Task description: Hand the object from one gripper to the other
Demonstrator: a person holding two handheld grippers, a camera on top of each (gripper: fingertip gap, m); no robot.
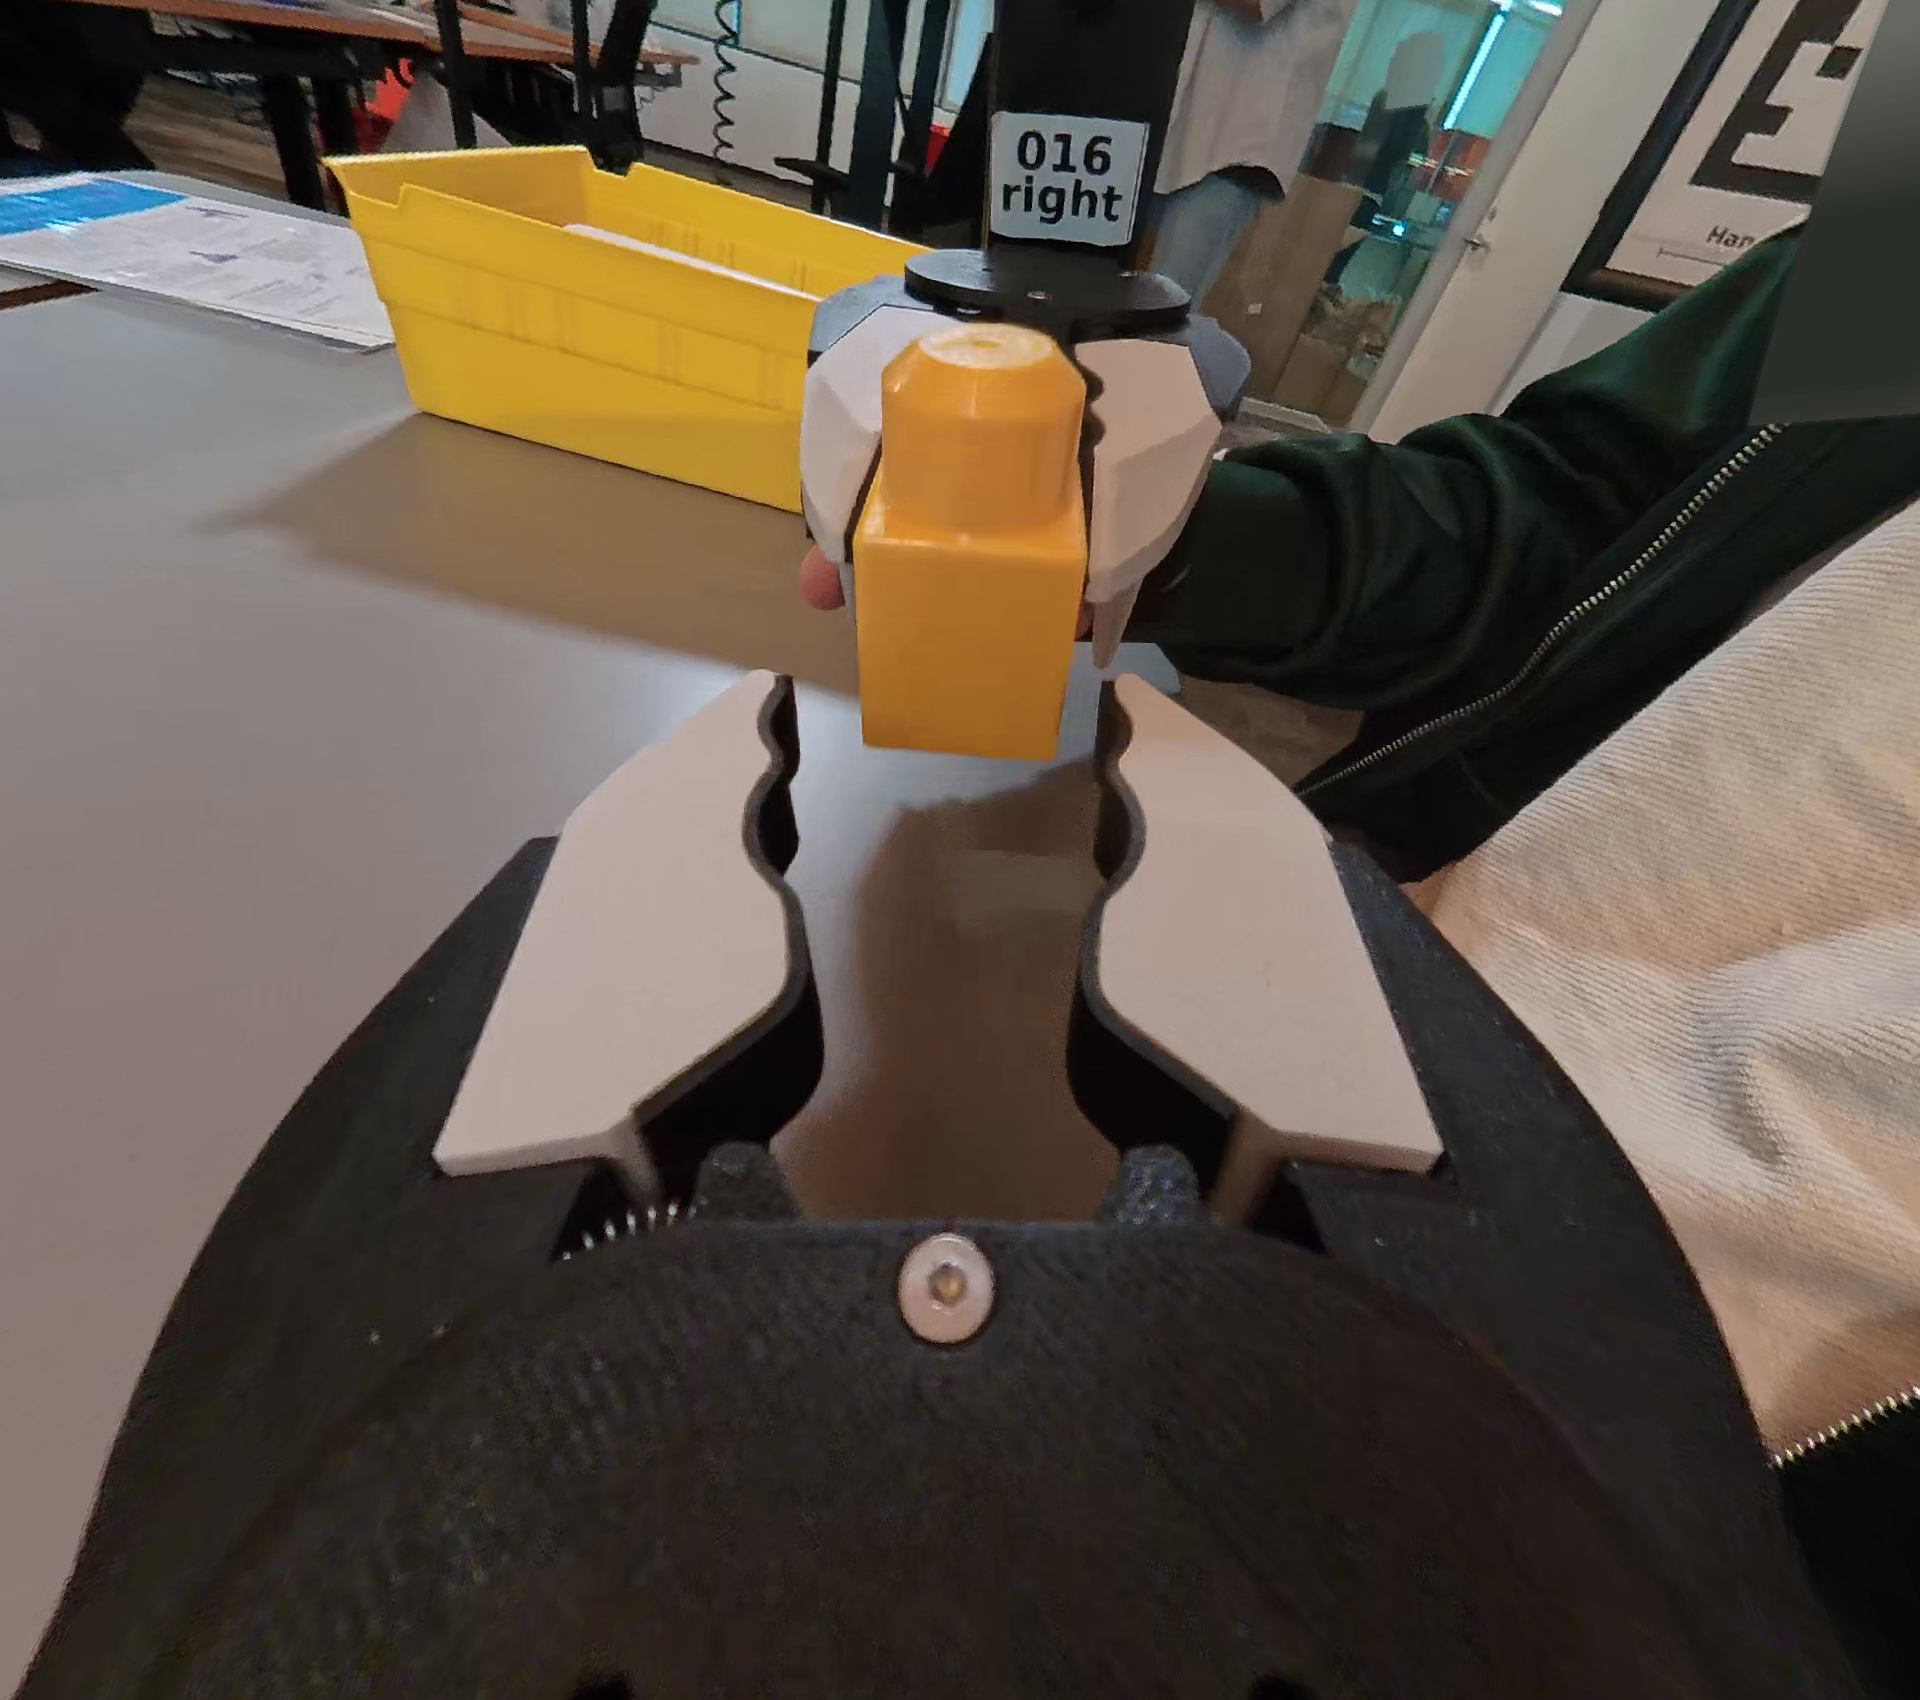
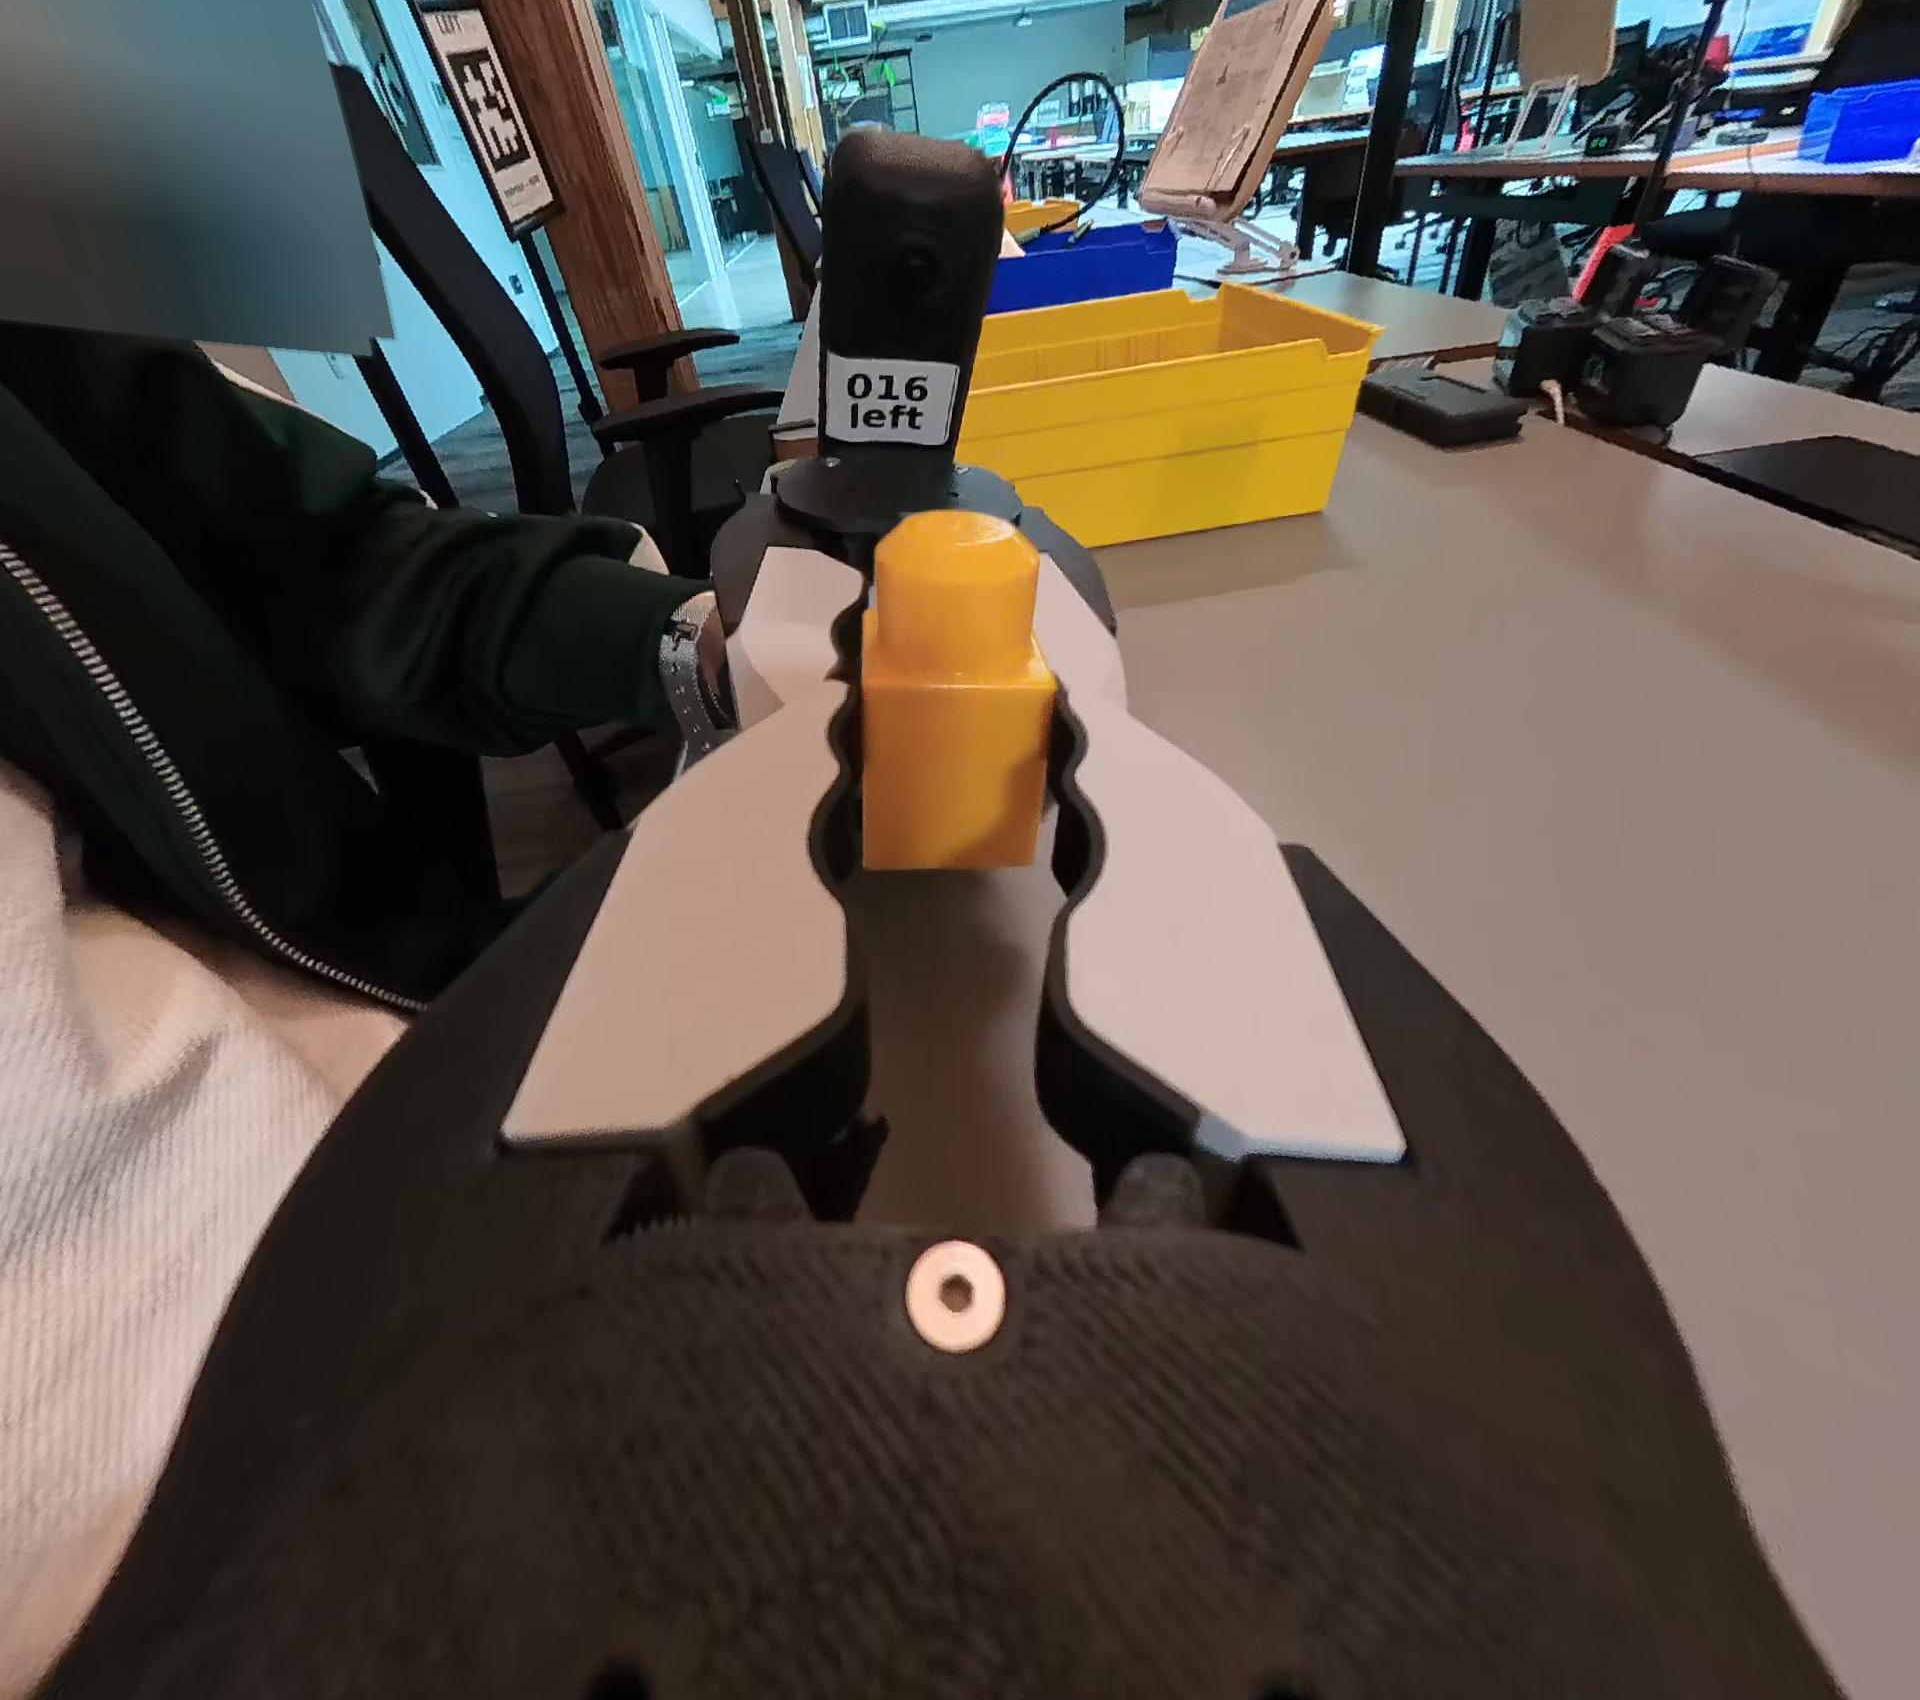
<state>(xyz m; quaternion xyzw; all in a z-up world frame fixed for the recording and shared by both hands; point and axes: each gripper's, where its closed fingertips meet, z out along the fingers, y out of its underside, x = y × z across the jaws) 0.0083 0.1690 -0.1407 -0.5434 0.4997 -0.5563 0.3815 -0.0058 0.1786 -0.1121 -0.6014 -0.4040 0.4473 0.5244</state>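
An orange block (image 2: 951,757) with a round stud on top stands upright in the air above the grey table (image 2: 1455,715). My right gripper (image 2: 951,715) is shut on its square body, near the fingertips. In the left wrist view the block (image 1: 966,611) faces me, held by the right gripper's white fingers (image 1: 1143,455). My left gripper (image 1: 945,694) is open. Its fingertips sit on either side of the block's lower edge and do not touch it. In the right wrist view the left gripper's fingers (image 2: 784,622) show behind the block.
A yellow bin (image 1: 582,320) stands on the table beyond the grippers and also shows in the right wrist view (image 2: 1164,403). Papers (image 1: 187,248) lie at the far left. Black devices (image 2: 1600,372) sit at the table's far right. An office chair (image 2: 644,403) stands beside the table. The tips of both grippers are at nearly the same place.
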